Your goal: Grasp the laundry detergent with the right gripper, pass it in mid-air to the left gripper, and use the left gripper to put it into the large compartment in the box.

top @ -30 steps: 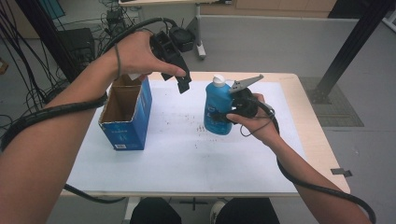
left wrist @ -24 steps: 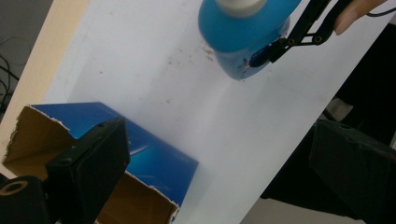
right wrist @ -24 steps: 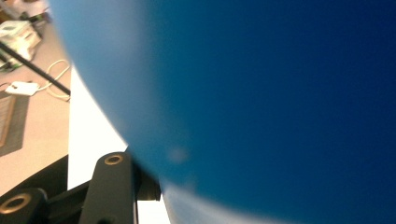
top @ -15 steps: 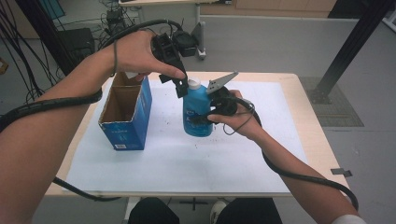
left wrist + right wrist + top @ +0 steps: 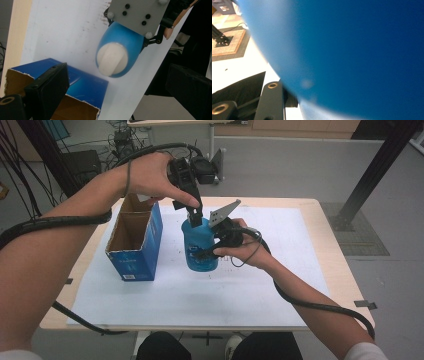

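Observation:
A blue bottle (image 5: 199, 249) stands upright over the white mat, with my right gripper (image 5: 212, 248) shut on its body from the right side. In the right gripper view the bottle's blue wall (image 5: 352, 55) is pressed close against the lens. My left gripper (image 5: 195, 219) points down right over the bottle's top and hides the cap in the high view. In the left gripper view the white cap (image 5: 112, 59) lies between the wide-apart black jaws of my left gripper (image 5: 117, 75), untouched. The right gripper's grey plate (image 5: 137, 13) sits beside the bottle.
An open blue cardboard box (image 5: 134, 244) stands left of the bottle, a short gap away; its torn brown rim (image 5: 75, 105) shows below my left jaw. The white mat (image 5: 280, 290) covers the wooden table (image 5: 336, 265). A black post base (image 5: 345, 222) stands on the floor at the right.
My right gripper has carried the bottle leftwards, towards the box and under my left gripper. The left gripper has hardly moved and now hangs just over the cap.

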Action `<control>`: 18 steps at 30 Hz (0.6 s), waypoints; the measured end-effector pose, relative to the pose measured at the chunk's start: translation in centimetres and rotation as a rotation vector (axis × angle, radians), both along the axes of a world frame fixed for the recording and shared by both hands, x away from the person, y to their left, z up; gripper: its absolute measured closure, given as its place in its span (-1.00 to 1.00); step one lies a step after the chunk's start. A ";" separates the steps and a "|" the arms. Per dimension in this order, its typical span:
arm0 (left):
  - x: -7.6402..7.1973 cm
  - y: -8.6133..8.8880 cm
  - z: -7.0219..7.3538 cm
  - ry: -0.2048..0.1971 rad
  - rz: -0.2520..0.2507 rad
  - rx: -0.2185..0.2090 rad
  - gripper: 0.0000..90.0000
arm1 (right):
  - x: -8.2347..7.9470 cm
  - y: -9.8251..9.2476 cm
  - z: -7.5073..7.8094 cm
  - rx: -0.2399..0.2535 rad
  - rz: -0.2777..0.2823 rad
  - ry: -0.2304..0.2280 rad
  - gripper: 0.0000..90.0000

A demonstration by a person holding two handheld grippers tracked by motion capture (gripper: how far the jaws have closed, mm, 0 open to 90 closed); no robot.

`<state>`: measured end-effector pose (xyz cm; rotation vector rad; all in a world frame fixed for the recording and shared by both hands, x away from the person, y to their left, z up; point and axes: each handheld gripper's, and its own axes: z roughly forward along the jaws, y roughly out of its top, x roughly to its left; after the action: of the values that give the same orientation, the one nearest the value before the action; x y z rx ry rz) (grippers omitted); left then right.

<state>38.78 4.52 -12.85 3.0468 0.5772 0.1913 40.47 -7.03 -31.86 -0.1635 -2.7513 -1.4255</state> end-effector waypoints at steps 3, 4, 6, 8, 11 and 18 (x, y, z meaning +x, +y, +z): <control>-0.3 0.0 -0.4 0.007 -0.013 -0.003 -0.89 | -0.1 0.3 0.1 0.010 0.015 -0.007 -0.04; -0.3 0.0 -0.6 0.007 -0.015 0.002 -0.89 | -0.1 0.4 0.2 0.012 0.019 -0.005 -0.04; -0.3 0.1 -0.7 0.012 -0.019 0.008 -0.89 | -0.2 0.5 0.2 0.014 0.028 -0.010 -0.04; -0.3 0.2 -1.3 0.021 -0.024 0.017 -0.89 | -0.3 0.6 0.4 0.015 0.034 -0.015 -0.04; -0.3 0.2 -1.8 0.033 -0.034 0.019 -0.89 | -0.5 0.7 0.5 0.022 0.051 -0.014 -0.04; -0.4 0.7 -2.9 0.065 -0.047 0.022 -0.90 | -0.9 1.2 0.5 0.031 0.069 -0.016 -0.04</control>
<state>38.40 5.23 -15.80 3.0948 0.5090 0.0981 39.61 -5.84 -31.39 -0.0560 -2.7171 -1.4569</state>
